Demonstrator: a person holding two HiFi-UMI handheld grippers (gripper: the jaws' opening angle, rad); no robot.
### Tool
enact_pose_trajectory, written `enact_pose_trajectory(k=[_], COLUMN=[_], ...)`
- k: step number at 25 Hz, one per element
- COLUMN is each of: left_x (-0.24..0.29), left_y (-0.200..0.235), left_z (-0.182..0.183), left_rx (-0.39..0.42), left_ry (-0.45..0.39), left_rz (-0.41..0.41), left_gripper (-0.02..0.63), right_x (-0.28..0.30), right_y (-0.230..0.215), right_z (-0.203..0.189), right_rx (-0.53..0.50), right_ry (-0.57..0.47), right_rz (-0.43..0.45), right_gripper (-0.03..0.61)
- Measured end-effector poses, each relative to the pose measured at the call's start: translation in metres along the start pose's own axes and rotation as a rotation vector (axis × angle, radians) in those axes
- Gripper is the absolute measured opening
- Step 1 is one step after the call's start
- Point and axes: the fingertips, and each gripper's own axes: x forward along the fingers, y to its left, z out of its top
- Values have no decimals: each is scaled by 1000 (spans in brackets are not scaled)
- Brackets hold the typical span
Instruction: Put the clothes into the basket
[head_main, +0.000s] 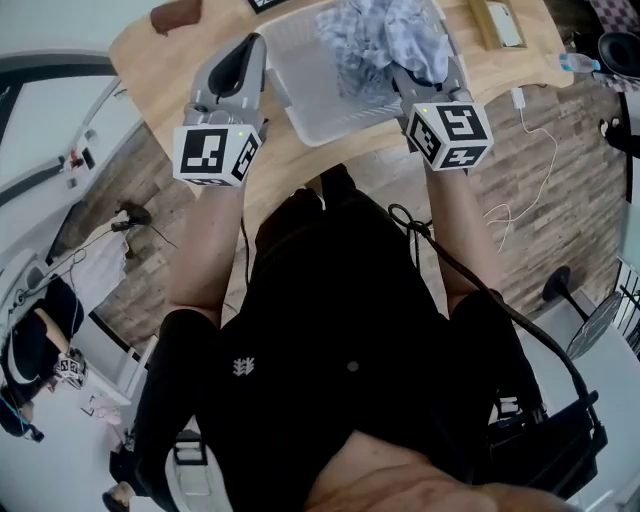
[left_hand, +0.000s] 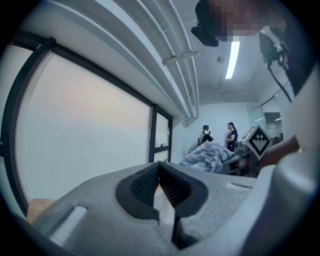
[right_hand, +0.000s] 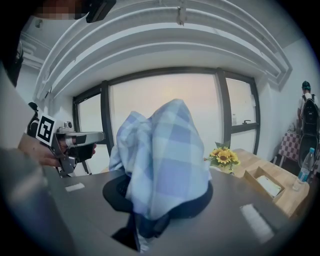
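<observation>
A pale see-through plastic basket stands on the wooden table. Blue-and-white checked clothes are bunched over the basket's right half. My right gripper is at the basket's right side, shut on that cloth. In the right gripper view the checked cloth hangs over the right gripper and hides its pads. My left gripper hovers just left of the basket. In the left gripper view its jaws are shut with nothing between them, and the clothes show beyond.
A wooden box and a water bottle sit at the table's far right, with sunflowers near them. A brown object lies at the far left. A white cable hangs off the right edge. Two people stand far off.
</observation>
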Motion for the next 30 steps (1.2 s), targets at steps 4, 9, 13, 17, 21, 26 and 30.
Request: enact_pose_trajectory(k=[4,9,13,17,21,26,30], left_x=[-2,3,1,-2,-5,-8,-9], left_y=[3,1,-6,-4,0,5,7], left_z=[-15,-26,-23,-15,-9,-5,2], left_rx=[-16,-29,-25,-18,-14,-13,-11], left_ry=[17,29,23,13,7,2,-10], left_rz=[-4,-13,-17,-12,0,10,16], left_gripper=[0,0,0,0,0,0,0], right_x=[6,13,9,10,13,15,17], right_y=[9,12,14,16,19,22,24], right_z=[-13,-25,-30,-25,-21,-8,7], right_rx=[-19,-70,-110,-111,-113,-117,-109], right_ry=[32,89,127,134,143,111,70], right_rz=[16,25,38,46,58,59,55], right_gripper=[127,147,187,259,331,333,332])
